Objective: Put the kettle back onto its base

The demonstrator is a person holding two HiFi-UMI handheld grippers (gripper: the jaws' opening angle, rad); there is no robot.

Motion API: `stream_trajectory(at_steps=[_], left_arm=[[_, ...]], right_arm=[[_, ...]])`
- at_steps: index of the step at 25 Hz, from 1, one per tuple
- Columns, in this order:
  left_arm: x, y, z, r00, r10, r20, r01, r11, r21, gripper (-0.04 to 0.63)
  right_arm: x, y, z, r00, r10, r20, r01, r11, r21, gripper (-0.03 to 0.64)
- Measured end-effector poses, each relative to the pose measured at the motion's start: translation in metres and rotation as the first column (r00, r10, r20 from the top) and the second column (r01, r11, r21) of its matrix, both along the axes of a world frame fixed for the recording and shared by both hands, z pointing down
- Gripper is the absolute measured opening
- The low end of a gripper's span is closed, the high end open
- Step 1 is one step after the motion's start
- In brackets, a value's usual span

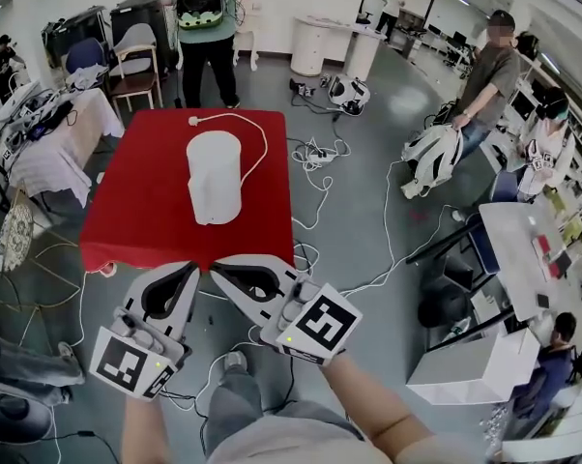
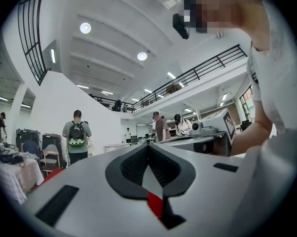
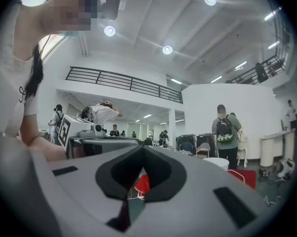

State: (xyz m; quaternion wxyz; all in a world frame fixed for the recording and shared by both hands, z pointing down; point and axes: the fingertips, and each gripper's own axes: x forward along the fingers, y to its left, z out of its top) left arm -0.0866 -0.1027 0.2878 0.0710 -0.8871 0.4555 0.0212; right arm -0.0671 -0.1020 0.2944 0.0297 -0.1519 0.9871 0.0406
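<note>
Head view: showing white cylindrical plastic kettle (image 1: 215, 175) standing upright mid red-clothed table (image 1: 136, 211); holding grey left gripper (image 1: 192, 272) and grey right gripper (image 1: 218, 272) side by side at table's near edge, apart from kettle.
Left gripper view: showing jaws pressing fully together, gripping nothing.
Right gripper view: showing jaws likewise meeting, empty.

Kettle (image 1: 215, 175) and base indistinguishable, 1 white shape; red table (image 1: 136, 211) mostly behind the jaws in 2 gripper views.
</note>
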Motion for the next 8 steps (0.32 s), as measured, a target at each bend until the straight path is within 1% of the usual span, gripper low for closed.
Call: stream_trajectory(at_steps=[8], left_arm=[[0.0031,0.0046,-0.0031,1.0,-0.002,0.0,0.002,1.0,0.01,0.009]], right_arm=[[0.003,0.0063,-0.0038,1.0,-0.002,0.002,0.002,1.0,0.013,0.008]])
